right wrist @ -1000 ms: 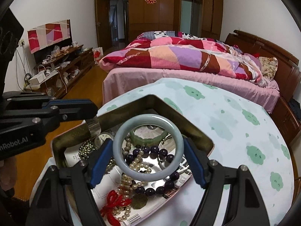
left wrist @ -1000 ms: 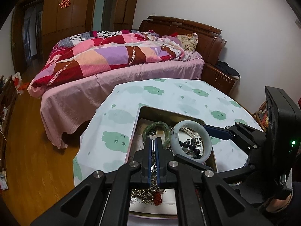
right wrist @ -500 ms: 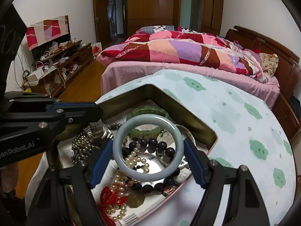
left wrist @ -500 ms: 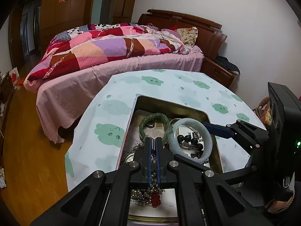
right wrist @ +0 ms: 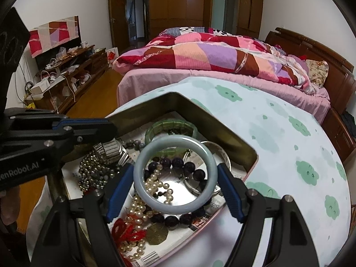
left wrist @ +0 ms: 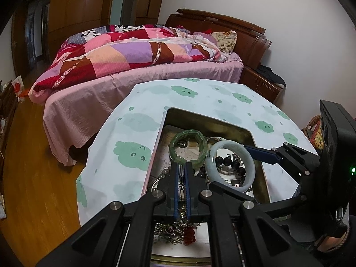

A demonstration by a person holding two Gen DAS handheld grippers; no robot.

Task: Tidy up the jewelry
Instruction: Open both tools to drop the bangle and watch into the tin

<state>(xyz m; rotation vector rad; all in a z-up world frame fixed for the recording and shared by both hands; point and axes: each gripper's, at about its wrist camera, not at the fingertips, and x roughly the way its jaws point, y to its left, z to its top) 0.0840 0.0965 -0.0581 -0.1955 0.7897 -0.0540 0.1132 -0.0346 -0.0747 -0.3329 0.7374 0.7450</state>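
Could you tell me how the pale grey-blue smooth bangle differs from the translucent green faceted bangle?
The pale grey-blue smooth bangle is opaque and evenly rounded; the translucent green faceted bangle is see-through and segmented. The pale one is clamped across its width by the right gripper above the gold tin; the green one lies inside, untouched. Both are rigid rings.

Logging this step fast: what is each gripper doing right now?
Left gripper: shut on the silver bead chain over the tin.
Right gripper: jaws wide, shut on the pale jade bangle.
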